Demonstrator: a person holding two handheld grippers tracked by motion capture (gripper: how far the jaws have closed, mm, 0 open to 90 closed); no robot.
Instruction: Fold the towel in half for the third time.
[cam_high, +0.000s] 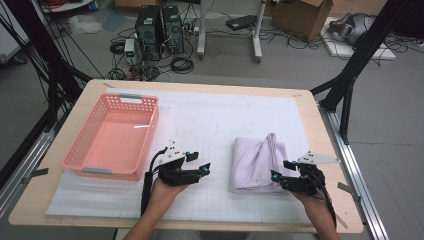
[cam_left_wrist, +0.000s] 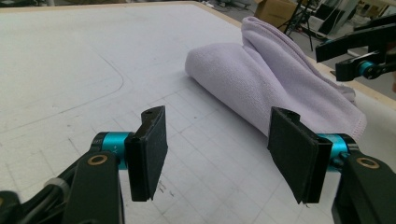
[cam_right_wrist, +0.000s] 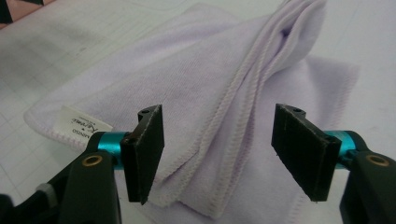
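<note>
Item: folded lilac towel (cam_high: 257, 162), right of the pink basket (cam_high: 112, 135). We held the right gripper (cam_right_wrist: 219, 154) spread over it, left gripper (cam_left_wrist: 219, 154) spread alongside, apparently ready to grasp.

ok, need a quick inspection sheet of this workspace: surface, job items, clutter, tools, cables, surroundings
Surface: wooden table covered by a white gridded mat.
Job's things: lilac towel folded on the mat's right half, one ridge bunched up, white label at an edge; empty pink basket at left.
Clutter: nothing seen on the mat.
Grippers: left tool open above bare mat between basket and towel; right tool open at the towel's near right edge, cloth below its jaws, not pinched.
Cables: a black one trails from each tool; tangled leads on the floor.
Surroundings: two computer towers, cardboard box, black frame struts.
</note>
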